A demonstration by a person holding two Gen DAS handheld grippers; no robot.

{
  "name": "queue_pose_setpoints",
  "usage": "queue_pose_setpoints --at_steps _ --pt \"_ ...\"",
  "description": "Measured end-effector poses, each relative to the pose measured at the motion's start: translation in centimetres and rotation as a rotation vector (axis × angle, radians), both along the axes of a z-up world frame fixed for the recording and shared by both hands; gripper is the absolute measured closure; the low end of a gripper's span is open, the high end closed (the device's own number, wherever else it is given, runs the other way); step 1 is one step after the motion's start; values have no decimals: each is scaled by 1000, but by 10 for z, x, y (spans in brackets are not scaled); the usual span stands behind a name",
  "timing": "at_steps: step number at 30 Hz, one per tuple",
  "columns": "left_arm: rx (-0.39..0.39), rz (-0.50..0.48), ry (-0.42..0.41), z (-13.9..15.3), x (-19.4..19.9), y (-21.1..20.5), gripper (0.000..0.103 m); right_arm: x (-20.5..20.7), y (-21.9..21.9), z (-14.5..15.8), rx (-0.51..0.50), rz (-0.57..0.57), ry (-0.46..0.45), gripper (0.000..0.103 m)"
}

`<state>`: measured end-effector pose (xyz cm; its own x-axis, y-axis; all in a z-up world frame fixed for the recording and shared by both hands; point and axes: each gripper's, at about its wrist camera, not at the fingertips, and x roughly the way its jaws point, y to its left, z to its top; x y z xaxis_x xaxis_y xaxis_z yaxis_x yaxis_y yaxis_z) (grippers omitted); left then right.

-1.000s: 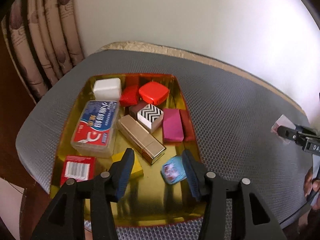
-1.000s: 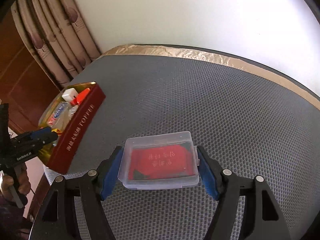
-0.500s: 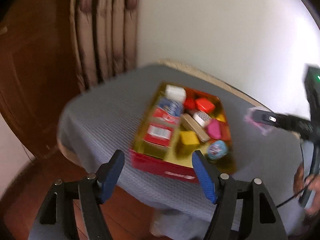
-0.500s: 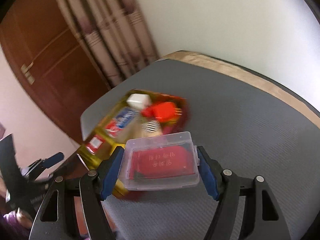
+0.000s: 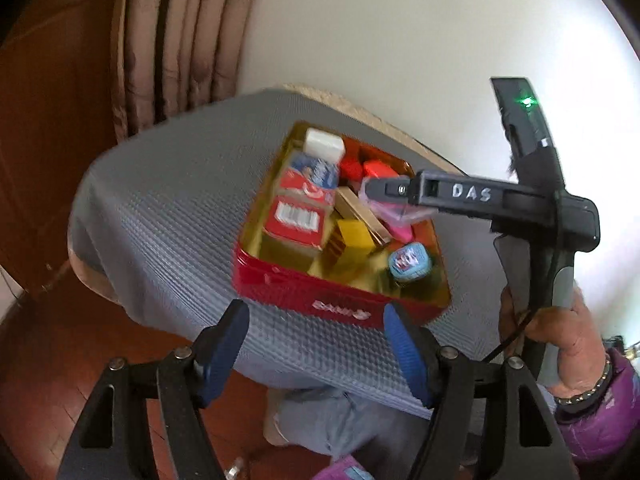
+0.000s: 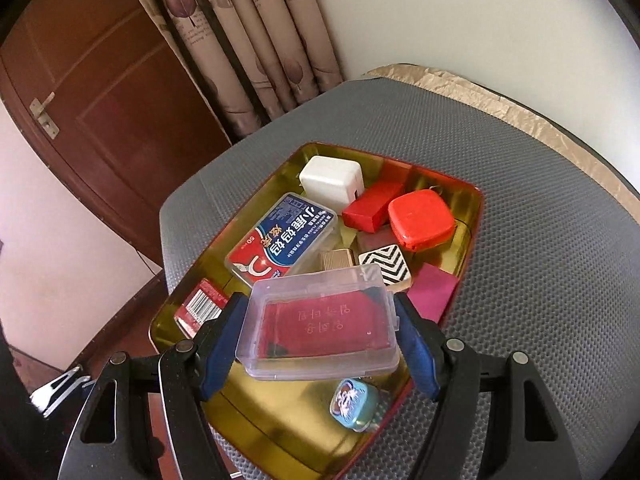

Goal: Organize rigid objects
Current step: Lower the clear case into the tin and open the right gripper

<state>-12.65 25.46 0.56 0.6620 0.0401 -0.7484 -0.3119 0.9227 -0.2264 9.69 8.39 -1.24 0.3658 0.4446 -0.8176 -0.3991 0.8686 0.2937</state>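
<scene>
Two grippers: my right gripper grips the clear case over the tin; I'd lower it into the bare near floor, left gripper open, empty.

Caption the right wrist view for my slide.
Right gripper holds a clear plastic case above a gold tin.

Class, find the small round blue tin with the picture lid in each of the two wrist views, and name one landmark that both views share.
Left wrist view: the small round blue tin lies in the near right corner of the red tray with the gold inside.
Right wrist view: the tin lies at bottom centre, below the held clear plastic box.
Shared landmark: the white square block in the tray's far corner.
</scene>
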Motion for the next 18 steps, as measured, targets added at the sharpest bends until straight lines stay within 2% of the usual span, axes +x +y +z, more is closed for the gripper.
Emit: queue_pose_setpoints --at_steps 2,4,18 --pt "106 24 3 5 -4 -5 31 2 5 -3 -7 0 4 34" --pt "159 34 -6 9 -7 -6 31 5 9 -5 -12 -2 3 34" --pt "173 37 38 4 -5 -3 31 10 12 -10 -19 -36 -1 33"
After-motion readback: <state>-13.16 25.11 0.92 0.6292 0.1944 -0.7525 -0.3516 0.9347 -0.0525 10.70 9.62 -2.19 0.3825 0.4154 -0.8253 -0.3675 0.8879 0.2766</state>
